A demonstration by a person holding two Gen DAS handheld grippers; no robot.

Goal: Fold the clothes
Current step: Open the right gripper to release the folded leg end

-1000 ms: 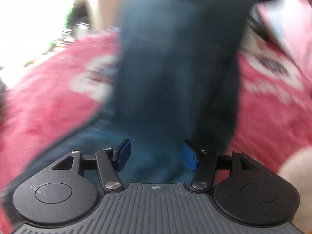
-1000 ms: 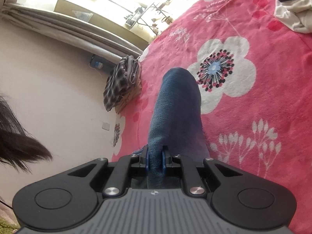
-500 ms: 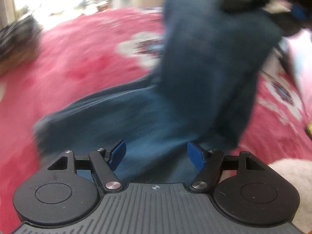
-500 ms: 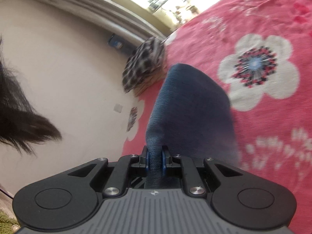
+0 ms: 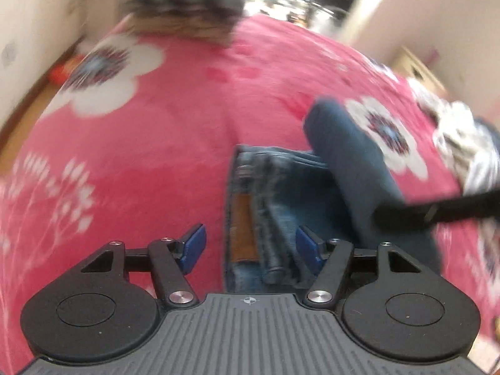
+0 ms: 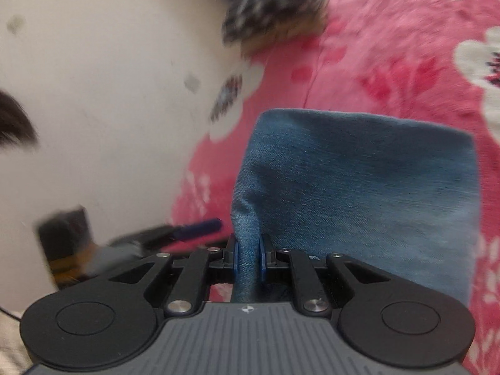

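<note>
Blue jeans (image 5: 281, 187) lie on a red floral blanket (image 5: 140, 162); the waistband with its brown patch (image 5: 242, 228) points toward me. My left gripper (image 5: 250, 247) hovers over that waistband, its jaws closing, with the denim between the blue fingers (image 5: 193, 245) but not pinched. My right gripper (image 6: 249, 256) is shut on a bunched edge of the folded jeans leg (image 6: 359, 187), which drapes ahead of it. The left wrist view shows that leg (image 5: 353, 162) held up by a dark bar (image 5: 437, 212) of the right gripper. The views are blurred by motion.
A folded checked garment (image 5: 184, 9) sits at the blanket's far end, also the checked garment (image 6: 275, 9) by a pale wall (image 6: 93, 93). Pale crumpled clothing (image 5: 468, 143) lies to the right. Dark hair (image 6: 15, 122) shows at the left edge.
The left gripper swung and rolled from the hanging leg to the waistband, jaws widening then narrowing. The right gripper stayed shut on the leg and carried it across and down; the fold now spreads wider.
</note>
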